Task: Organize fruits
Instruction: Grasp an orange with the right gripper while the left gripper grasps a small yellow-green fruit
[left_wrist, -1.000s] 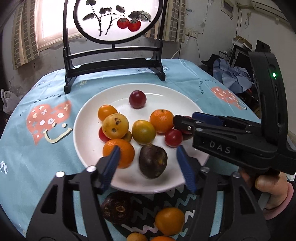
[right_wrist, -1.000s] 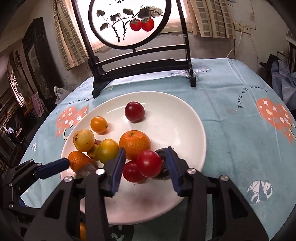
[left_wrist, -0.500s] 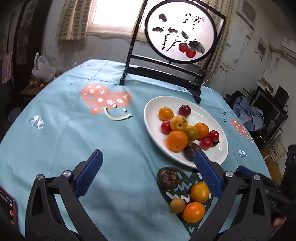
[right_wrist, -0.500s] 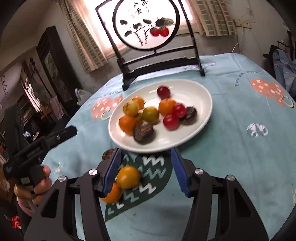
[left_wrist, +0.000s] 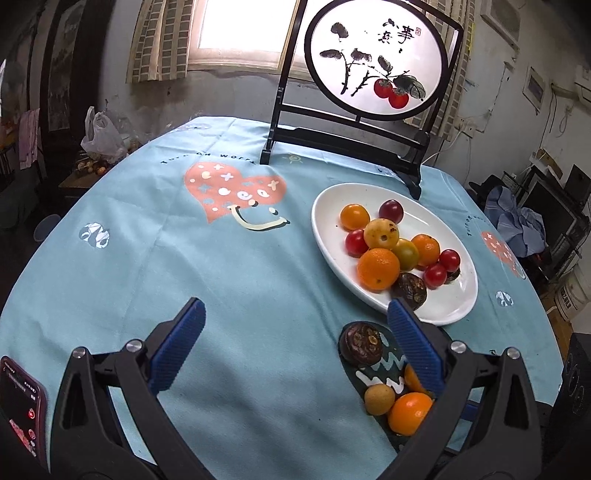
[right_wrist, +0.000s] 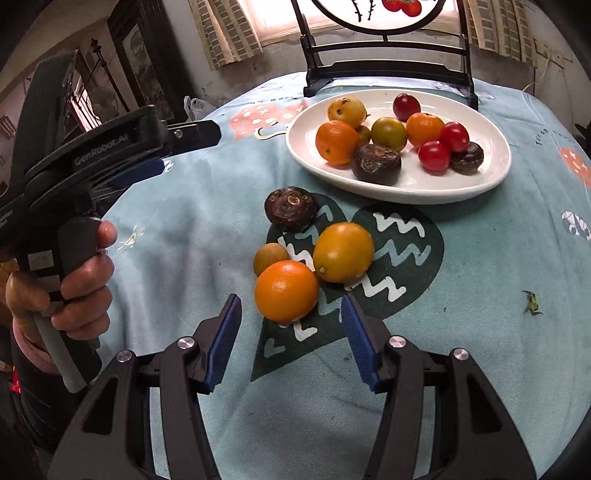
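A white plate (right_wrist: 491, 173) (left_wrist: 458, 306) holds several fruits: oranges, red tomatoes, yellow fruits, dark brown ones. On the cloth in front of it lie an orange (right_wrist: 286, 290) (left_wrist: 410, 412), a yellow-orange fruit (right_wrist: 343, 252), a small tan fruit (right_wrist: 270, 257) (left_wrist: 379, 398) and a dark brown fruit (right_wrist: 291, 208) (left_wrist: 361, 344). My right gripper (right_wrist: 291, 332) is open and empty, just short of the orange. My left gripper (left_wrist: 295, 343) is open and empty over bare cloth, left of the loose fruits; it also shows in the right wrist view (right_wrist: 110, 147).
A black stand with a round painted panel (left_wrist: 373, 70) rises behind the plate. A phone (left_wrist: 22, 406) sits at the lower left. The round table has a blue cloth with heart prints (left_wrist: 236, 192). A small green scrap (right_wrist: 530, 302) lies at the right.
Both grippers have pulled back from the plate toward the table's near side. The right gripper now faces the loose fruits on the cloth. The left has swung left.
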